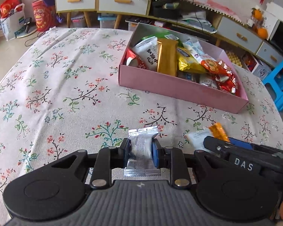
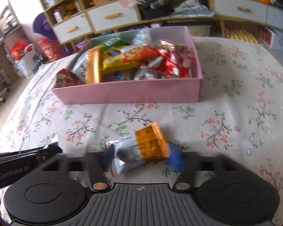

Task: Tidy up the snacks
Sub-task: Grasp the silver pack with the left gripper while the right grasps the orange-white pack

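Pickup step — left gripper clamps silver packet; right gripper brackets orange-white packet near the tablecloth, pad contact blurred, cannot tell. Next, likely: carry both to pink box — already crowded.

bare tablecloth left of heaped pink box, open cloth before it

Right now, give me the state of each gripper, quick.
Left gripper: shut on the silver snack packet.
Right gripper: jaws around the white-and-orange snack packet; blur hides whether they grip it yet.
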`<state>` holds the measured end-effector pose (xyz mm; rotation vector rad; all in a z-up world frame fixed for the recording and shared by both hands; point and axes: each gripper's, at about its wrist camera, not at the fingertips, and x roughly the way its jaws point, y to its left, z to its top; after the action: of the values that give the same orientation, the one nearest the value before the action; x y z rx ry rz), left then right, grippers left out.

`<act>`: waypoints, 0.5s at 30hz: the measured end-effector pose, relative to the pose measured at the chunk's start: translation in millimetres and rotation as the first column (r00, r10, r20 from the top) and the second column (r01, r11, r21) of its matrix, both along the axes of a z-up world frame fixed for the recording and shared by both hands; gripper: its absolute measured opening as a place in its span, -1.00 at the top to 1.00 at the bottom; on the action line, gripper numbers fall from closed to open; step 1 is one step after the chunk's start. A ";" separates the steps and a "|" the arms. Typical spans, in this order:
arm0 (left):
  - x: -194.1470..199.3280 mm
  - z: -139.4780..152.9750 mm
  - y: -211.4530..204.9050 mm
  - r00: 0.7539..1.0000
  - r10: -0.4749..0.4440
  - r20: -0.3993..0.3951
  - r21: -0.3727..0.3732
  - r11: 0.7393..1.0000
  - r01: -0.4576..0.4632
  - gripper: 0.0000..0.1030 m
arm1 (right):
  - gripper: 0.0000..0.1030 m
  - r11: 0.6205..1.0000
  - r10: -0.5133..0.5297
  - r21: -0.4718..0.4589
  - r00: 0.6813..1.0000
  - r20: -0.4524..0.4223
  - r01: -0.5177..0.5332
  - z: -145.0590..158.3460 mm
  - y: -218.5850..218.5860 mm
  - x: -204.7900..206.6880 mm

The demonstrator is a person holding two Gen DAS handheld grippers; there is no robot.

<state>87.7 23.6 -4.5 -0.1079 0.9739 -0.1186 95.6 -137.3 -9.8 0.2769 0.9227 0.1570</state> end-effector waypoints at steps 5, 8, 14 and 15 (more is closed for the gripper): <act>-0.4 2.5 0.5 1.000 0.004 0.003 -0.010 1.000 -0.004 0.56 | 0.72 0.999 0.032 0.025 0.999 0.005 -0.032 10.4 9.0 -9.4; -0.9 3.7 -0.1 1.000 0.000 0.007 -0.012 1.000 0.000 0.56 | 0.74 0.999 0.039 0.025 0.999 0.022 -0.040 15.0 10.6 -12.6; -0.6 5.9 3.5 1.000 0.005 0.008 -0.029 1.000 -0.005 0.56 | 0.86 0.997 0.025 0.067 0.999 0.036 -0.028 23.9 5.1 -15.8; -0.7 6.5 3.9 1.000 0.007 0.007 -0.037 0.999 -0.006 0.56 | 0.93 0.997 0.026 0.075 0.999 0.038 -0.029 26.0 4.8 -17.1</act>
<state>87.0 27.6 2.0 -0.1450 0.9645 -0.1312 78.5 -132.5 16.1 0.3301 0.8851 0.2221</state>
